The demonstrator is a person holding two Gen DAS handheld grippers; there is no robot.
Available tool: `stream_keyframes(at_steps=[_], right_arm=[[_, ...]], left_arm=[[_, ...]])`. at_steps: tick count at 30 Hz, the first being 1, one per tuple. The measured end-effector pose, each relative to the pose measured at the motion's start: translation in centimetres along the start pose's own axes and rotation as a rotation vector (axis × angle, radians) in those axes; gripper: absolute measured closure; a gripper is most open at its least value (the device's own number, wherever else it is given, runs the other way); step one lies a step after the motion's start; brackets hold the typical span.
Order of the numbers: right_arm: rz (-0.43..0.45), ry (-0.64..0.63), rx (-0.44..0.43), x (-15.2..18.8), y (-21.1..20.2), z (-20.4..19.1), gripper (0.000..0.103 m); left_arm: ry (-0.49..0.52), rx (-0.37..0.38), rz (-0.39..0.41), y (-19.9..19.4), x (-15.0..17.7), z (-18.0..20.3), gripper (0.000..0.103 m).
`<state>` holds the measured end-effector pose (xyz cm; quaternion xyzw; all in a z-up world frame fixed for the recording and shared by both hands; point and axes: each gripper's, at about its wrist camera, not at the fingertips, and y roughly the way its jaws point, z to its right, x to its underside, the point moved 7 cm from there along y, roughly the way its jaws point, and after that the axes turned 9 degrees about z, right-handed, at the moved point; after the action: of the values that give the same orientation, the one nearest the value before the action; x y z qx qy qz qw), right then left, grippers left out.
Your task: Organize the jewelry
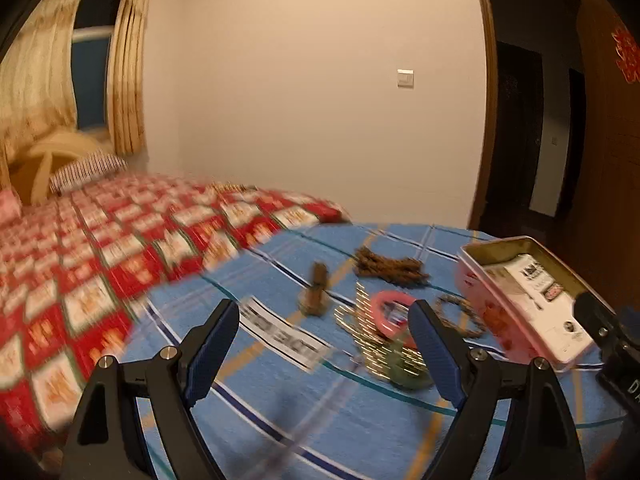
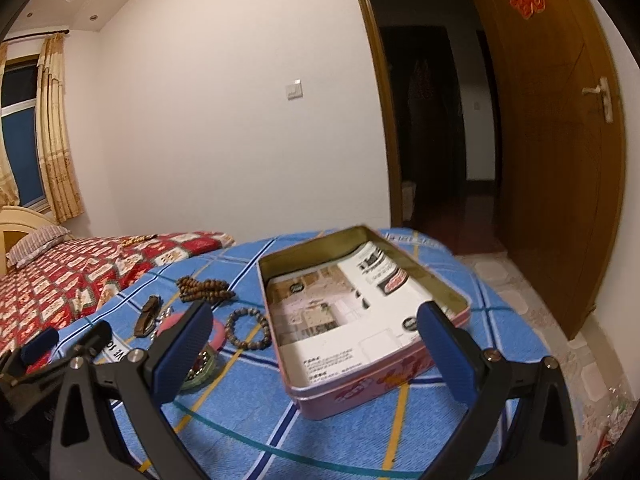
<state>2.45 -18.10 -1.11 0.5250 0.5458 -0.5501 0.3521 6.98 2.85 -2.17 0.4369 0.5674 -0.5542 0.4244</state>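
Gripper (image 1: 324, 344) hides blurred pink ring (image 1: 390, 314).

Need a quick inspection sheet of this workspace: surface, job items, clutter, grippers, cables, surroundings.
Surface: blue plaid cloth, beside a red patterned bedspread.
Job's things: open pink tin lined with printed paper, no jewelry seen inside; brown bead bracelet, long brown bead strand, pink ring-shaped piece, green bangle and dark wooden pendant lie on the cloth left of the tin.
Clutter: printed label.
Grippers: left gripper open, empty; right gripper open, empty.
Cables: nothing seen.
Surroundings: wall switch, open wooden door, curtained window.
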Motion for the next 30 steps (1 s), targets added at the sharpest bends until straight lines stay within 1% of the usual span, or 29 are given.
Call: stream_keyframes(at_steps=[2, 3, 6, 8, 10, 12, 13, 15, 20, 22, 25, 26, 27, 28, 29, 30], right_arm=[[-0.025, 0.01, -0.029, 0.3, 0.2, -0.2, 0.0], [-0.032, 0.011, -0.044, 0.5, 0.2, -0.5, 0.0], [-0.073, -0.005, -0.17, 1.0, 0.6, -2.6, 0.0], [-0.159, -0.023, -0.282, 1.9, 1.8, -4.9, 0.0], [-0.235, -0.028, -0.359, 2.8, 3.0, -6.7, 0.0], [-0.313, -0.042, -0.408, 3.7, 4.3, -8.4, 0.0], [-0.349, -0.048, -0.422, 4.2, 5.1, -9.2, 0.0], [-0.385, -0.07, -0.418, 4.9, 6.3, -10.1, 0.0], [-0.397, -0.184, -0.343, 5.7, 8.2, -11.1, 0.0], [-0.408, -0.219, -0.343, 6.0, 8.0, -11.1, 0.0], [-0.409, -0.232, -0.38, 6.0, 7.9, -11.4, 0.002], [-0.413, -0.251, -0.375, 6.1, 7.9, -11.4, 0.009], [-0.415, -0.274, -0.365, 6.3, 7.9, -11.3, 0.017], [-0.414, -0.291, -0.364, 6.3, 7.7, -11.1, 0.021], [-0.409, -0.298, -0.378, 6.3, 7.5, -11.1, 0.032], [-0.401, -0.295, -0.393, 6.2, 7.2, -11.0, 0.045]], left_arm=[[0.06, -0.064, 0.025, 0.3, -0.5, -1.4, 0.017], [0.07, -0.079, 0.024, 0.5, -0.6, -2.0, 0.017], [0.008, -0.114, 0.012, 1.4, -0.5, -4.6, 0.017], [-0.058, -0.12, -0.021, 2.0, -0.2, -6.0, 0.017], [-0.091, -0.134, -0.032, 2.0, 0.0, -6.9, 0.017], [-0.101, -0.137, -0.031, 2.0, 0.1, -7.1, 0.017], [-0.1, -0.135, -0.029, 2.0, 0.2, -7.1, 0.017], [-0.092, -0.132, -0.02, 1.9, 0.2, -6.9, 0.017], [-0.073, -0.137, -0.03, 2.0, 0.3, -6.7, 0.017], [-0.068, -0.14, -0.032, 2.0, 0.3, -6.8, 0.017], [-0.06, -0.145, -0.029, 2.0, 0.3, -6.6, 0.017], [-0.056, -0.146, -0.029, 2.0, 0.3, -6.6, 0.017], [-0.054, -0.147, -0.029, 2.0, 0.3, -6.6, 0.017], [-0.049, -0.149, -0.029, 2.0, 0.3, -6.5, 0.017], [-0.045, -0.152, -0.028, 1.9, 0.2, -6.4, 0.017], [-0.042, -0.154, -0.027, 1.9, 0.2, -6.4, 0.017]])
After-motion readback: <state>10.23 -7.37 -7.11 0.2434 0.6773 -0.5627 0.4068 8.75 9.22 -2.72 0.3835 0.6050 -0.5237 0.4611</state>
